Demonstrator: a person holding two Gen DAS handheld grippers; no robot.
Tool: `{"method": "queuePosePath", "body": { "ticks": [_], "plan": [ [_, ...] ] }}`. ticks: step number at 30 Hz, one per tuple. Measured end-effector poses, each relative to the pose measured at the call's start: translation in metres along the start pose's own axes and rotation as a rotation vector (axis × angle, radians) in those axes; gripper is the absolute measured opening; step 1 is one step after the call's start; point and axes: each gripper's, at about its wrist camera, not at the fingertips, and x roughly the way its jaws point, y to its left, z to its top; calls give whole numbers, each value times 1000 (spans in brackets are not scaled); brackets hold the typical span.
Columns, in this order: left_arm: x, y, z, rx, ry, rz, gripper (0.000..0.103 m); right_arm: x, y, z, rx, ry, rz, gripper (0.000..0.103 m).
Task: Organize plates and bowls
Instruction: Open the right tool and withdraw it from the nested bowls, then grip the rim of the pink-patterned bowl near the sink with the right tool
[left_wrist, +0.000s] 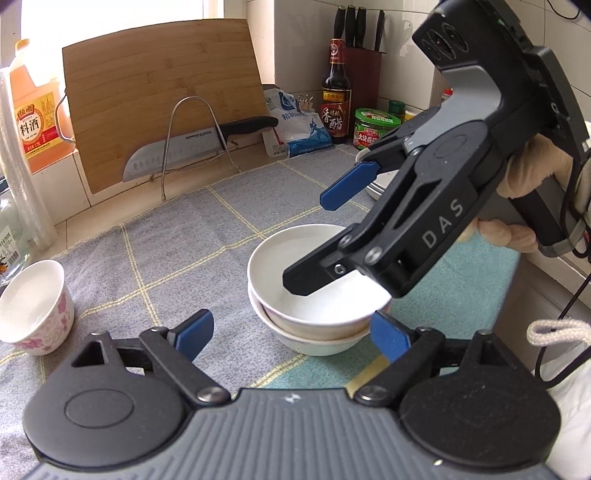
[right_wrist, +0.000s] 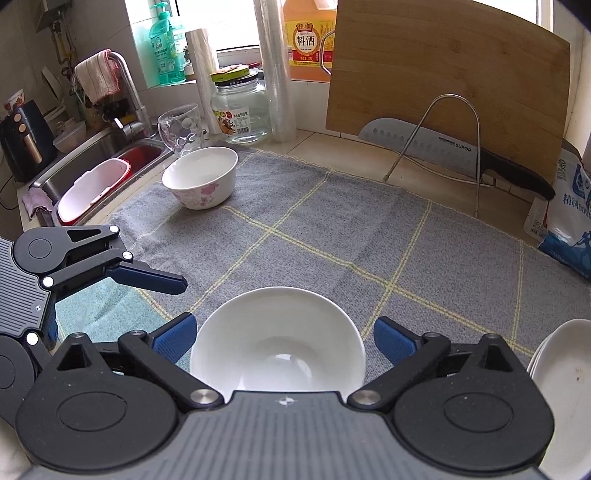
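My left hand-held gripper (left_wrist: 293, 334) has its blue-padded fingers spread wide, one on each side of a stack of two plain white ceramic bowls (left_wrist: 314, 291), and neither pad touches the stack as far as I can tell. The upper bowl sits nested in the lower one, on the grey checked cloth (left_wrist: 177, 236) that covers the tabletop.

My right hand-held gripper (left_wrist: 316, 240) hangs over the same stack, tilted down, its fingers also apart: one black fingertip (left_wrist: 303, 278) reaches down inside the top bowl, the other blue one is raised above the far rim. Through the right wrist camera I see that bowl filling the gap between the spread fingers, which grip nothing.

A small white bowl with pink flower print (right_wrist: 201, 177) stands alone at the cloth's far left corner, well apart from the stack and near a clear glass jar with a yellow-green lid (right_wrist: 240, 110). A pile of white plates (right_wrist: 561, 376) lies at the right edge of the cloth. Against the back wall leans a bamboo cutting board (left_wrist: 162, 99), with a steel knife (left_wrist: 173, 155) in a wire rack before it.
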Motion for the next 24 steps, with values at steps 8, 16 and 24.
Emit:
{"method": "queuePosePath", "body": {
  "ticks": [8,16,24],
  "plan": [
    [-7,40,-17,-86,3,105,92,14,21,24,-79,-4,-15,103],
    [-10,102,-30,-195,-8,252,92,37,53,62,-181,-31,-26,103],
    [-5,155,-39,-271,-19,348,92,73,81,108,-269,-37,-20,103]
  ]
}}
